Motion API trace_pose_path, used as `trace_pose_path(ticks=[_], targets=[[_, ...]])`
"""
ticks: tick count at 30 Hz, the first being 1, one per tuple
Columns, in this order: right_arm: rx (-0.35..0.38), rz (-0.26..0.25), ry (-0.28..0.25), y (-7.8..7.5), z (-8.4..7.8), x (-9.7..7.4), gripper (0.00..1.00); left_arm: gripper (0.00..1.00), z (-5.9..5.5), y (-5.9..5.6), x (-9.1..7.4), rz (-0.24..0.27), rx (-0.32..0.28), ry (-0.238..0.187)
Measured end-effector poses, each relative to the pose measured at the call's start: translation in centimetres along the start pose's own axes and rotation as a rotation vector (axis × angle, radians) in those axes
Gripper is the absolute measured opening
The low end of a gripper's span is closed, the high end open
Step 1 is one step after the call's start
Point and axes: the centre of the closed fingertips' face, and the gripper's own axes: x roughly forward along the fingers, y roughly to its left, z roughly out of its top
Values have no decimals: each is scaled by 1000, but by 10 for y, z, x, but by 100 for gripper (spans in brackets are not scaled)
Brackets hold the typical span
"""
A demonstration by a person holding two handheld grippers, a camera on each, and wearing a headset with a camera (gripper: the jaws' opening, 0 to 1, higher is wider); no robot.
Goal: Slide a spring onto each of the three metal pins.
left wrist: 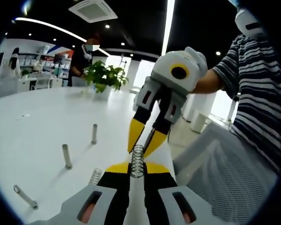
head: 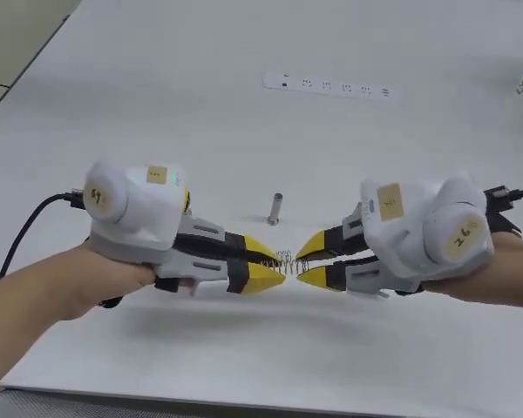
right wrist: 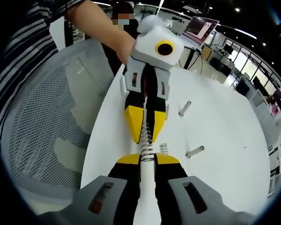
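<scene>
A short metal spring point(head: 288, 259) spans the gap between my two grippers above the white table point(head: 244, 113). My left gripper point(head: 279, 268) is shut on one end of the spring point(left wrist: 137, 158). Facing it tip to tip, my right gripper point(head: 300, 266) is shut on the other end point(right wrist: 145, 138). I cannot tell whether a pin runs inside the spring. One metal pin point(head: 276, 209) stands upright just behind the tips. In the left gripper view two pins point(left wrist: 94, 133) point(left wrist: 65, 156) stand upright and a third pin point(left wrist: 25, 197) lies flat. A loose spring point(left wrist: 96, 176) lies beside the jaws.
A white power strip point(head: 327, 85) lies at the far side of the table. The near table edge runs just below the grippers, with a grey mesh chair point(right wrist: 47, 131) beyond it. A potted plant point(left wrist: 103, 75) stands at the table's far end.
</scene>
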Motion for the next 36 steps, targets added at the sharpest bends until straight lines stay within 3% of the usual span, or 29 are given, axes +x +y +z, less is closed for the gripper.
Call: trace_pose_path(ticks=[14,30,36], targets=[[-93,37,25,-2,11,-5,7,2,-4,0,-1,0,14,16],[2,96,-65,-2,35,-7,7,2,-6,2,2,-3,36,30],[1,101,-67,0,38,-6,7,2,-8,4,2,5,50,39]])
